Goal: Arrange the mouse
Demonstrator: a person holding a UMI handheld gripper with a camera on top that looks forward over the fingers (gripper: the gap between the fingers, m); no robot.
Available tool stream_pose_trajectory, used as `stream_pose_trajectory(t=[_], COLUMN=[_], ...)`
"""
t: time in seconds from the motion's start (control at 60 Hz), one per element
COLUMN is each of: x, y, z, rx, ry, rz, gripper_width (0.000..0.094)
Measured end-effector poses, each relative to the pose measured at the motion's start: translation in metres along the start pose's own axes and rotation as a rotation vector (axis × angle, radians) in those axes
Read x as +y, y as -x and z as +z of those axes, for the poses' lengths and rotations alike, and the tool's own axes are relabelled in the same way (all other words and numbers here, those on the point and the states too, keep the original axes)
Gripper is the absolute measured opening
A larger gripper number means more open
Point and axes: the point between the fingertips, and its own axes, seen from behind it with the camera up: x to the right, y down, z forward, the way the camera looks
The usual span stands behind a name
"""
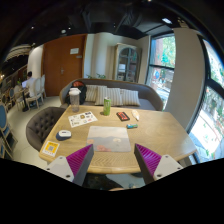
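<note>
In the gripper view, the hand-held gripper (113, 160) is seen held well above and short of a wooden worktop (160, 135), with its two fingers spread wide and nothing between the pink pads (80, 158). No contact with any object is shown.

On the worktop, a pale rectangular mat (110, 138) is laid just ahead of the fingers, near the front edge. A small dark object (131, 125) is seen beyond the mat, toward the right finger's side; it may be the mouse, but it is too small for this to be told with certainty. Further back, a green bottle (107, 105) and a clear jug (74, 97) are stood upright, a reddish book (122, 116) is laid flat, and printed papers (82, 118) are spread near the middle. A round dark-rimmed dish (64, 134) and a yellow item (50, 148) are placed toward the left finger's side. Behind the worktop a sofa with cushions (120, 96) is set against the wall, and a round grey chair (42, 124) is drawn up at the left.

As to progress, the task is judged to be at its very start: nothing is gripped, the supposed mouse is resting off the mat, and the approach, the grasp and the placing are all left to be done.
</note>
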Motion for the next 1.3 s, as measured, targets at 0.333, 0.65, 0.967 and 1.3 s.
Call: stream_pose_trajectory(t=[0.333,0.65,0.967,1.3], x=[0.028,0.077,0.097,0.053], y=[0.070,0.230,0.327,0.364], z=[0.044,0.154,0.234,0.305], rx=[-0.133,-0.373,-0.450,-0.371], ry=[-0.050,-0.003,0.111,0.149], rz=[0.000,-0.032,-0.035,0.013], gripper_width=[0.0854,0.0835,0.0826,0.0820])
